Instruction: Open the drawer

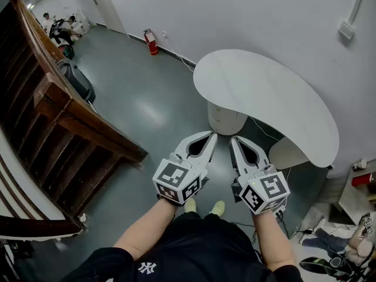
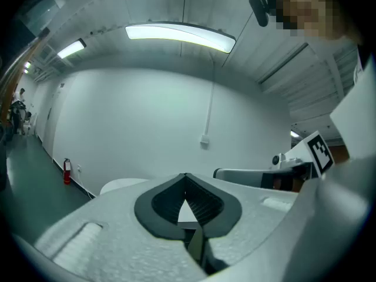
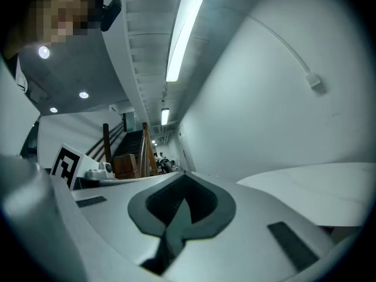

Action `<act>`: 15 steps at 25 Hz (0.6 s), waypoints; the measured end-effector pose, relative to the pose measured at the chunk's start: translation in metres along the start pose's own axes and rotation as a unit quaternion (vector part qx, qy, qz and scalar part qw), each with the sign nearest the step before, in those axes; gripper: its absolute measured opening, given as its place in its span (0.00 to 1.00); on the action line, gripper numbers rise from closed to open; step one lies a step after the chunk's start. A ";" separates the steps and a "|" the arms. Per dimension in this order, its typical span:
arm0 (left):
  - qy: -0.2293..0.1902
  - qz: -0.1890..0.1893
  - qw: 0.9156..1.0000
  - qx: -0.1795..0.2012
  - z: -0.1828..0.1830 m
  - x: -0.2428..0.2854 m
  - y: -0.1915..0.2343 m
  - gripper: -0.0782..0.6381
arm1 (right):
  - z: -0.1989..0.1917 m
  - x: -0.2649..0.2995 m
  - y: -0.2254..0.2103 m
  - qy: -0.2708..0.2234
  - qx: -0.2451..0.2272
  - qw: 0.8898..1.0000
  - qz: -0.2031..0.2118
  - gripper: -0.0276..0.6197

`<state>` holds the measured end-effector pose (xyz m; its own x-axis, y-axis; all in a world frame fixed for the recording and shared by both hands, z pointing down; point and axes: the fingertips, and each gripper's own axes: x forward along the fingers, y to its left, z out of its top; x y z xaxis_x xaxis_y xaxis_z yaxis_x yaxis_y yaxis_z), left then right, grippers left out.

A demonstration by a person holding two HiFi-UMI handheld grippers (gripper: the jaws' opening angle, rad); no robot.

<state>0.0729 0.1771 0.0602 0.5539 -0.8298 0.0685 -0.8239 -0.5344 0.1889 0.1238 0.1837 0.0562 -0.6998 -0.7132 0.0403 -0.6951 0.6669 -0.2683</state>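
The person is standing on a grey floor (image 1: 147, 98) and is holding both grippers level in front of the body, side by side. The left gripper (image 1: 210, 135) is having its fingers pressed together, with the tips meeting and nothing between them. The right gripper (image 1: 234, 140) is showing the same: its fingers are closed tip to tip and are pinching nothing. Both are pointing away from the person, toward a white bench (image 1: 276, 93), and their tips are leaning a little toward each other. The marker cubes (image 1: 176, 181) are sitting at the near ends, just above the person's wrists.

The bench is lying just beyond the fingertips, not touching them. Its top is rounded and bean-shaped, and its long axis is running from the far left to the nearer right, along the white wall (image 1: 264, 16). A round white base (image 1: 226, 119) is standing under its left part.

I cannot make out a drawer in any view, so I cannot tell its place or which way it is pointing.

A wooden stair railing (image 1: 70, 116) is running along the left side. A red fire extinguisher (image 1: 151, 42) is standing far off against the wall. The person's shoes (image 1: 218, 207) are showing between the two forearms.
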 end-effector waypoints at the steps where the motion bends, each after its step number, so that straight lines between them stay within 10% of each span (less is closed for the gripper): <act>1: 0.000 0.001 1.000 0.000 0.000 0.002 -0.002 0.12 | 0.001 -0.001 -0.003 0.000 0.000 1.000 0.001 0.07; 15: -0.006 0.006 1.000 -0.004 -0.013 0.007 -0.010 0.12 | -0.008 -0.011 -0.008 -0.005 0.023 1.000 0.014 0.07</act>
<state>0.0866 0.1789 0.0710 0.5433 -0.8374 0.0595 -0.8290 -0.5240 0.1955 0.1359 0.1883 0.0657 -0.7168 -0.6969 0.0235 -0.6673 0.6758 -0.3131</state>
